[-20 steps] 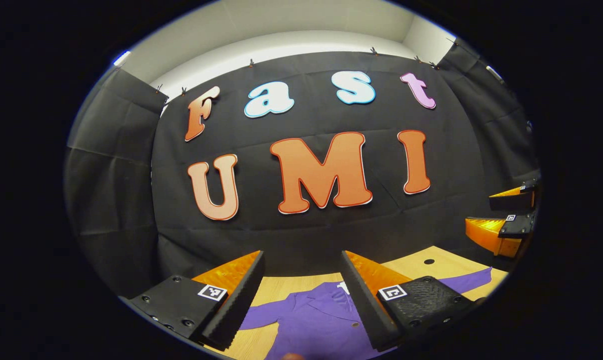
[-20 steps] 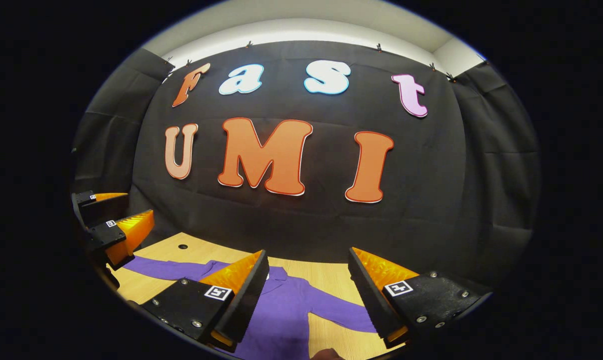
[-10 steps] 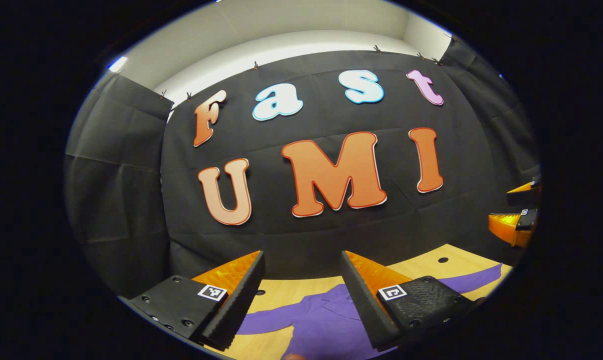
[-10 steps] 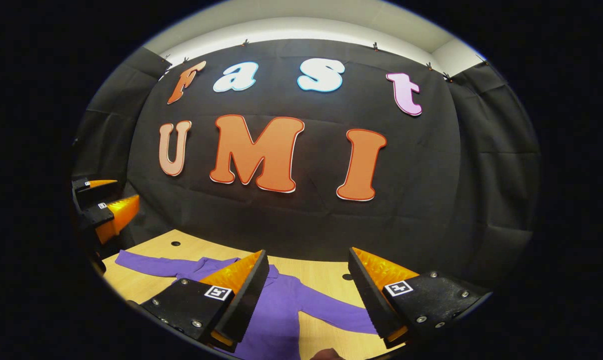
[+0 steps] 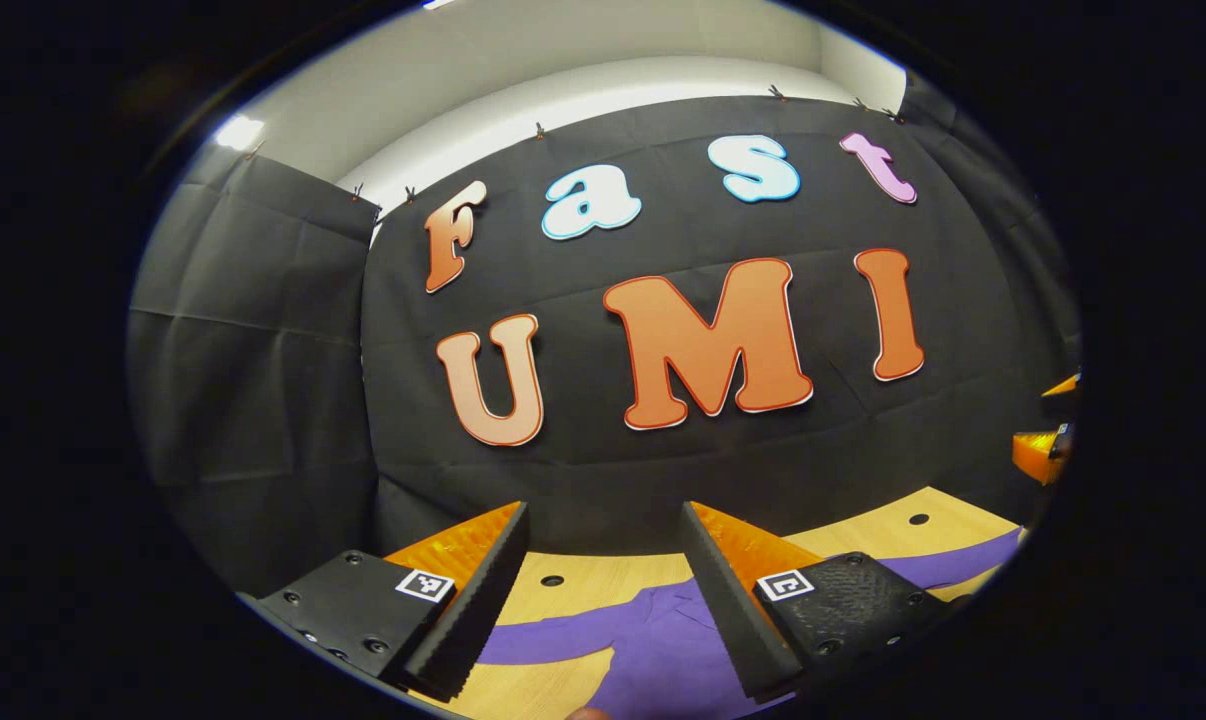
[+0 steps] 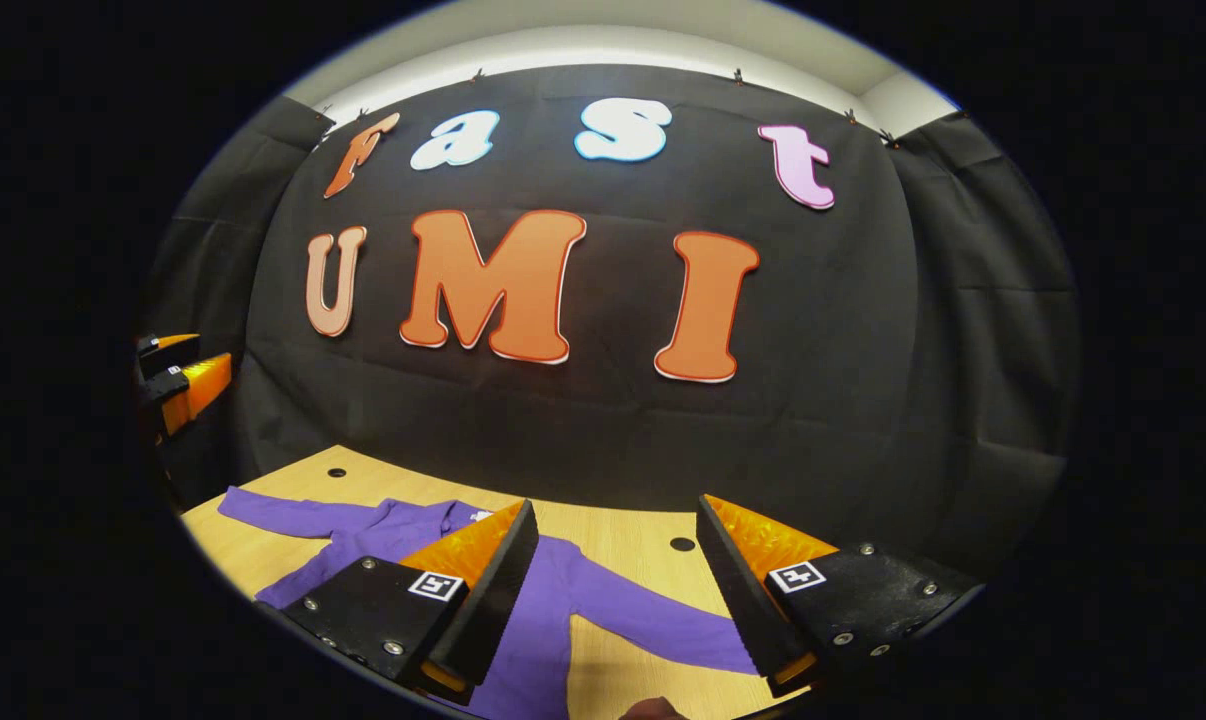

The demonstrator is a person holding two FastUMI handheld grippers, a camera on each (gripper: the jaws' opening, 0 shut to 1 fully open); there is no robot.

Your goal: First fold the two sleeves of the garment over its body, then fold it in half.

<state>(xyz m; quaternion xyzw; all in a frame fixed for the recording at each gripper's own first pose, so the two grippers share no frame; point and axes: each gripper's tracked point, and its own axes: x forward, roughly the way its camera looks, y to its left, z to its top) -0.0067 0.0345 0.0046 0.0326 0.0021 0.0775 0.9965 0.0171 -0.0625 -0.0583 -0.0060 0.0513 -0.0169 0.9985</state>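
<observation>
Both claws wide, holding nothing: left claw (image 5: 603,590), right claw (image 6: 613,590). Purple long-sleeved shirt (image 6: 553,610) lies flat on wooden bench (image 6: 633,540) at 6 o'clock, sleeves spread.

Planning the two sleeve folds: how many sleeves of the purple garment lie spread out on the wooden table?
2. In the right gripper view, one purple sleeve stretches left of the purple garment, the other sleeve right, both flat on the wooden table.

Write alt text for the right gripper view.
A purple garment lies flat on a wooden table, both sleeves spread out and unfolded. The right tongs hang open above it, holding nothing, and the left tongs show at the left edge.
</observation>
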